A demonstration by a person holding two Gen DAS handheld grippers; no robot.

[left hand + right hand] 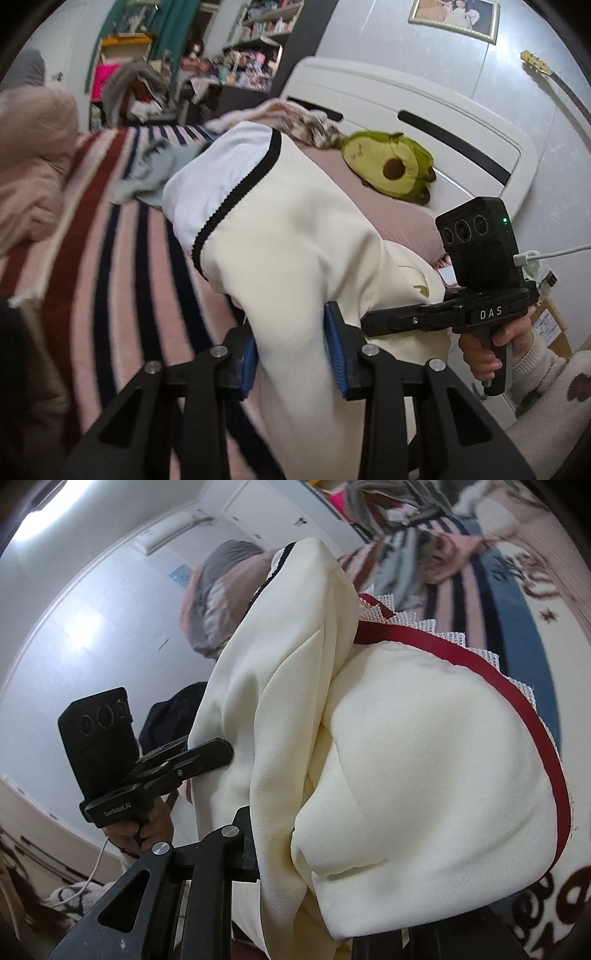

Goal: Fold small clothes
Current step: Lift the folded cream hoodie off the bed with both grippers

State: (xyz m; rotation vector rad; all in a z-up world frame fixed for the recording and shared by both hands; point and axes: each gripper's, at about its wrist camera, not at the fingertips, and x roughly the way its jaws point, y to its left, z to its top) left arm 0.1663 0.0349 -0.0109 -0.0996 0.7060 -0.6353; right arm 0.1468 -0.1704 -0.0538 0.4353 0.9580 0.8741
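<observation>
Both hand-held grippers — left, right — clamp the smooth cream garment.

Two fisheye views, each mounted on a hand-held gripper and looking forward along its fingers. Left wrist: tilted, facing across the striped bed toward the white headboard, pressed close against the cream garment, with the right hand-held gripper seen at the right edge. Right wrist: aimed up toward the ceiling, garment filling most of it, left hand-held gripper at left. Shared: garment, bedspread, each other's rig
</observation>
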